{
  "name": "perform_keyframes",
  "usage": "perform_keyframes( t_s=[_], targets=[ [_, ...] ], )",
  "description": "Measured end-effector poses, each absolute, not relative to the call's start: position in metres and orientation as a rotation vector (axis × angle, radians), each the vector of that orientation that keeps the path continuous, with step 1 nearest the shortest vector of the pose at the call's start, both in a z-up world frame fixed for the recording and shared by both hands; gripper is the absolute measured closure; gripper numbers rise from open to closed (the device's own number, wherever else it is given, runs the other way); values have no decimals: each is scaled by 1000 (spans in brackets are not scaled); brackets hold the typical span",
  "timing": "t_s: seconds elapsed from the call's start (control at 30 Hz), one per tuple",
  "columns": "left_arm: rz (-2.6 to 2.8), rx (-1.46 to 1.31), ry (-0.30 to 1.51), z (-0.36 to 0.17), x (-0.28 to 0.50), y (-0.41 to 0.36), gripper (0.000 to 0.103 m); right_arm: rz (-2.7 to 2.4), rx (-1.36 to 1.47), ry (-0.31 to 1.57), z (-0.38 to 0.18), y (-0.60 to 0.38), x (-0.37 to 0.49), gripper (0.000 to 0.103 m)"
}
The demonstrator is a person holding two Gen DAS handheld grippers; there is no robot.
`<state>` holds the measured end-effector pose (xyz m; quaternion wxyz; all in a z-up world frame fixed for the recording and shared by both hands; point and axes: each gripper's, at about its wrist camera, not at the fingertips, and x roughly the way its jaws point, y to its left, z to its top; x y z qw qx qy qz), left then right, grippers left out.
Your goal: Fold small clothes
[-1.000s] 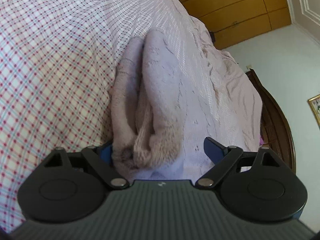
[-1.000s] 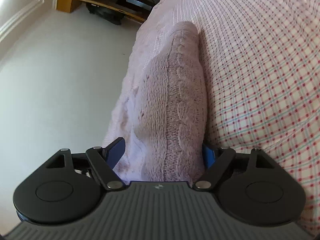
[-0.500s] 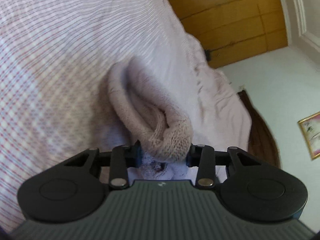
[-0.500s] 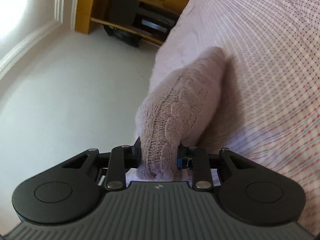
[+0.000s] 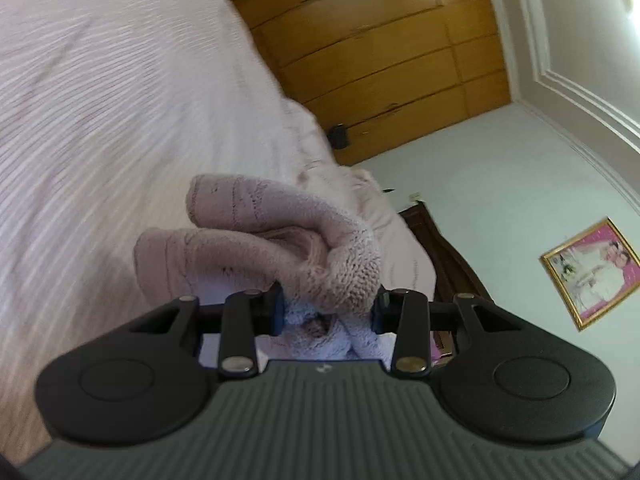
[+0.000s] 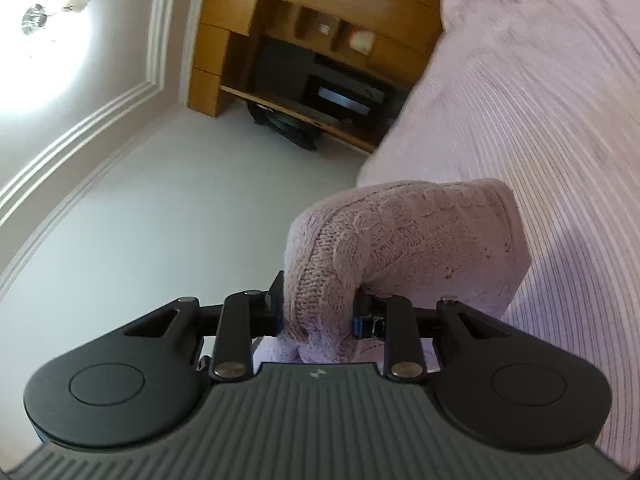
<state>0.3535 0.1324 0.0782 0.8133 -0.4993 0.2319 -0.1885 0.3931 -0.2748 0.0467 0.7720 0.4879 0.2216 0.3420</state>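
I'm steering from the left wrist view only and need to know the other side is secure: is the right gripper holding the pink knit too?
Observer: Yes, the right gripper is shut on the pink knit garment, a cable-knit fold bunched between its fingers.
Operator: Anything beyond it?
Observer: An open wooden shelf unit with dark boxes inside stands past the bed.
Operator: Lighting?
Observer: A bright ceiling lamp glares at upper left.

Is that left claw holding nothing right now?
No, the left gripper is clamped on a bunched fold of the pink knitted sweater, with knit filling the gap between its fingers.
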Motion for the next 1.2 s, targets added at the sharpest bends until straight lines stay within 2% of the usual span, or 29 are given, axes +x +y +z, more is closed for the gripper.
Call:
perform_keyframes(
  t_s=[0.13, 0.33, 0.47, 0.77, 0.9, 1.03, 1.2],
  targets=[
    [-456, -1007, 460, 70, 368, 108, 63, 687, 1035, 476, 39, -295, 413, 71],
    [-355, -1031, 724, -40, 356, 82, 63, 523, 1119, 690, -66, -325, 369, 71],
    [-332, -1042, 780, -67, 323, 74, 64, 459, 1188, 775, -111, -337, 329, 73],
    [-355, -998, 788, -29, 264, 70, 64, 488, 1174, 741, -58, -345, 276, 73],
    [-361, -913, 837, -29, 231, 70, 63, 467, 1163, 779, -66, -351, 230, 73],
    [-291, -796, 949, -63, 222, 58, 61, 358, 1081, 885, -92, -347, 200, 72],
    [-300, -750, 935, -65, 191, 60, 59, 365, 999, 901, -89, -347, 181, 72]
  ],
)
